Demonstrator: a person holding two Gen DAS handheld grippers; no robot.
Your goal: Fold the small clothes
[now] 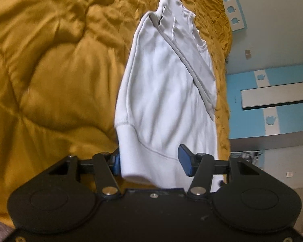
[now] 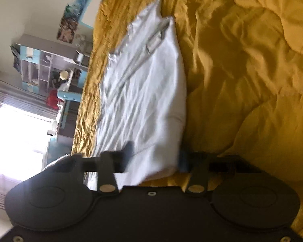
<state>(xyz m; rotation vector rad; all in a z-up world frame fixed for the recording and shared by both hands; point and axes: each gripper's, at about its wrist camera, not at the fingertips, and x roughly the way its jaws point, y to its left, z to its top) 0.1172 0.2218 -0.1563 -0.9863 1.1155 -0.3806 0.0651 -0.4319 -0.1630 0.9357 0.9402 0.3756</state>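
Note:
A small white sweatshirt [image 1: 163,92] lies partly folded on a mustard yellow quilt [image 1: 50,64], a grey sleeve laid across it. My left gripper [image 1: 151,161] is open, its blue pads [image 1: 184,160] on either side of the ribbed hem corner, which rests between the jaws. In the right wrist view the same sweatshirt [image 2: 147,92] stretches away from my right gripper [image 2: 155,157], which is open with the near cloth edge between its fingers [image 2: 129,151]. The view is blurred.
The quilt [image 2: 242,70] covers the bed on both sides of the garment. A blue and white wardrobe [image 1: 272,100] stands past the bed edge. Shelves [image 2: 46,68] and a bright window [image 2: 16,133] lie beyond the other edge.

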